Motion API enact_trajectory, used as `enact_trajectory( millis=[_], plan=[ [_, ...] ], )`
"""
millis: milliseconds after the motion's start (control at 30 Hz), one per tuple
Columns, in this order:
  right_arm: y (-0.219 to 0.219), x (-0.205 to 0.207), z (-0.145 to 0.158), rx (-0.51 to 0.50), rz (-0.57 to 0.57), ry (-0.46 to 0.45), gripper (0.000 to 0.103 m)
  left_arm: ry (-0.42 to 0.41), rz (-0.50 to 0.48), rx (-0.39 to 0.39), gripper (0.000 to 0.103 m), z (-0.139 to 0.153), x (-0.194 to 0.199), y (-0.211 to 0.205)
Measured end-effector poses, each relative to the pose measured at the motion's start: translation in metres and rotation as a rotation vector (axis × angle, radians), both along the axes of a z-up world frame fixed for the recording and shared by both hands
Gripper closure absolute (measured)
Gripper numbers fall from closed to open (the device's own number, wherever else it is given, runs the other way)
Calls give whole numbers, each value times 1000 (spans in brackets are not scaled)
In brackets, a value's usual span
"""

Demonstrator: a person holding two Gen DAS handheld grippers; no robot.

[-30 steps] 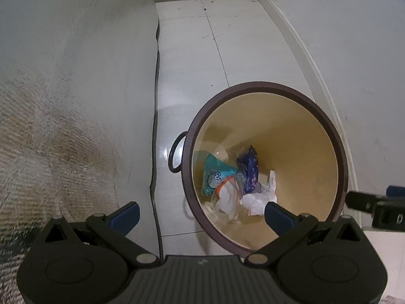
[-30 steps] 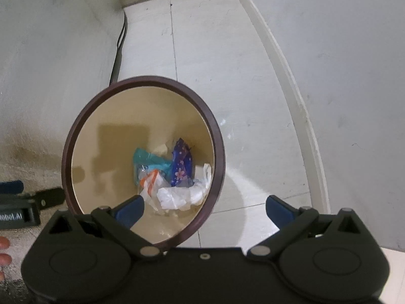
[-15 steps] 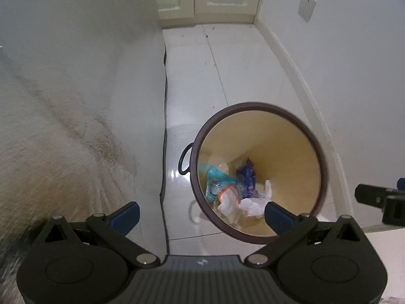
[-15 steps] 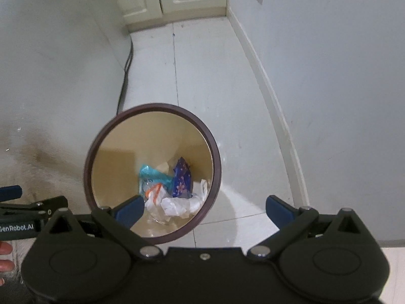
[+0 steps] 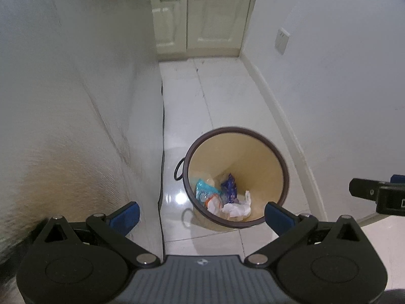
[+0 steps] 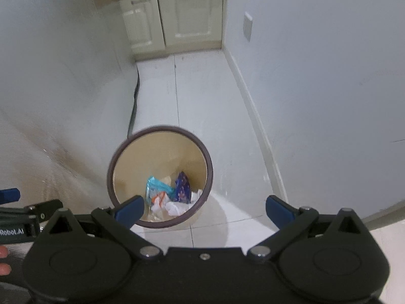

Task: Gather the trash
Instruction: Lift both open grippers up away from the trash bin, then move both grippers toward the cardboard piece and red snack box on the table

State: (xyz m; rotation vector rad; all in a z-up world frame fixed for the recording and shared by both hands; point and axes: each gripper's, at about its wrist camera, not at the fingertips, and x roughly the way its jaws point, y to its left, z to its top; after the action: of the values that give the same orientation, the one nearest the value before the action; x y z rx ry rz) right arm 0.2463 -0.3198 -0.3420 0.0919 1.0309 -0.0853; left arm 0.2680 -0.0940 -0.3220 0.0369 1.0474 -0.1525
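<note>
Two tongs, both empty. Left tongs (image 5: 200, 215): blue pads spread wide, nothing held, poised high above the floor with the bin below and ahead. Right tongs (image 6: 203, 209): likewise spread wide, nothing between the pads, just beside the left unit.

One waste bin (image 5: 278, 157), round, dark brown rim, tan inner wall, loop handle on its left side; upright on white floor tiles (image 5: 217, 101), between a pale textured wall at left and a plain wall with skirting at right.

Contents of bin, all resting at the bottom:
- teal wrapper (image 5: 203, 190), left side
- dark blue patterned wrapper (image 5: 229, 186), centre, standing on edge
- crumpled white paper (image 5: 238, 207), near side
- clear packet with orange marking (image 5: 212, 201), between teal wrapper and paper
- pale scrap behind these, too small to identify

Bin otherwise mostly unfilled.

Progress, judged from the above: several pieces already collected and deposited; no loose trash visible on the floor stretch up to the cream cabinet doors (image 6: 162, 20). Remaining work, if any, presumably lies outside both views; cannot tell how much.

Also present: wall switch plate (image 5: 282, 41), right wall.
</note>
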Motion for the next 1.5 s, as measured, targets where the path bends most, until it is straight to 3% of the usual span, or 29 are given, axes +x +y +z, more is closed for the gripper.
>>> enact_trajectory(
  millis=[833,1167,1500],
  plan=[
    [-7,-112,193,-96,-38,-413,0,-415,-144,-62,0,184,-109,-39],
    [5,-139,252,-103,-26,-558,0,-599,-98,-66,0,259,-140,-12],
    [43,-148,302,-48,8,-688,0,-724,-36,-42,0,320,-155,42]
  ],
)
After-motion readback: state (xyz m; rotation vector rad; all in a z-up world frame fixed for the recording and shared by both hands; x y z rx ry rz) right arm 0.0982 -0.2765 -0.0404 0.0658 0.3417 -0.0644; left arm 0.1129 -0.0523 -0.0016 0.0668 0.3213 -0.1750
